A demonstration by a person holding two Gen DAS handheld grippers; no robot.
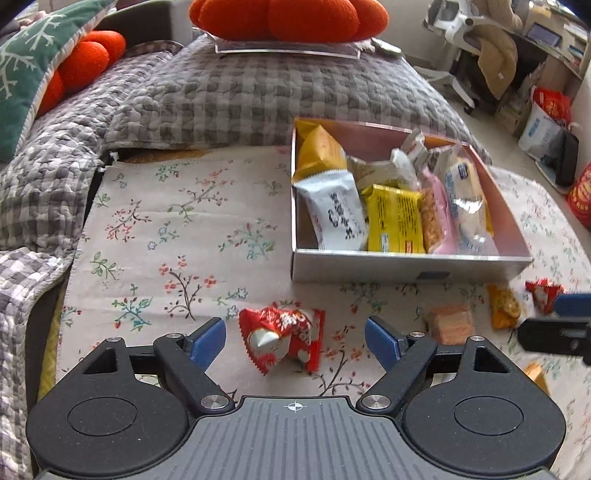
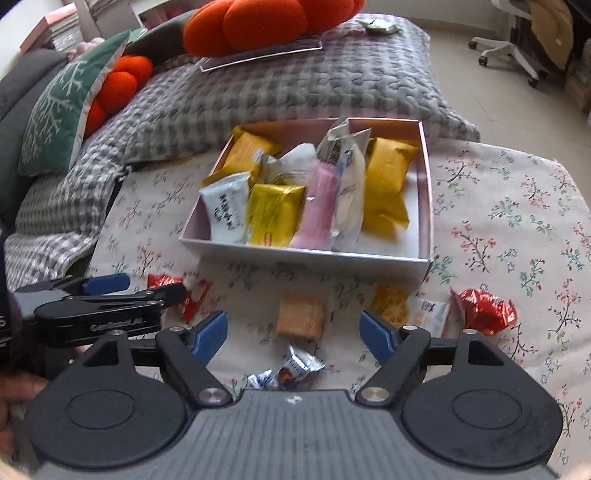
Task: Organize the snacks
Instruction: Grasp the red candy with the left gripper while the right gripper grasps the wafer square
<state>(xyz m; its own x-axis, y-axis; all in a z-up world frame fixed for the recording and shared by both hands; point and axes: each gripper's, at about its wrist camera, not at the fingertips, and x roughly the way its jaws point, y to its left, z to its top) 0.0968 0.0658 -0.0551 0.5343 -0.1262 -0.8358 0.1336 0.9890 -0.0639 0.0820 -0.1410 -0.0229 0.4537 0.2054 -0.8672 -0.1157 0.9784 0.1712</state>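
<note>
A pink-lined box (image 1: 406, 260) (image 2: 295, 254) on the floral cloth holds several snack packs. My left gripper (image 1: 295, 338) is open, its blue fingers either side of a red foil snack (image 1: 282, 338) lying on the cloth; the snack also shows in the right wrist view (image 2: 192, 291). My right gripper (image 2: 293, 334) is open and empty above an orange wafer pack (image 2: 301, 317) and a blue-white candy (image 2: 295, 367). In front of the box lie a yellow cracker pack (image 2: 391, 306), a small white pack (image 2: 430, 314) and a second red foil snack (image 2: 484, 310). The left gripper shows in the right wrist view (image 2: 107, 306).
The floral cloth (image 1: 166, 229) covers a low table beside a sofa with a grey checked quilt (image 1: 240, 96). Orange cushions (image 1: 288, 18) and a green pillow (image 1: 26, 81) lie behind. An office chair (image 1: 465, 44) and bags (image 1: 546, 122) stand at the right.
</note>
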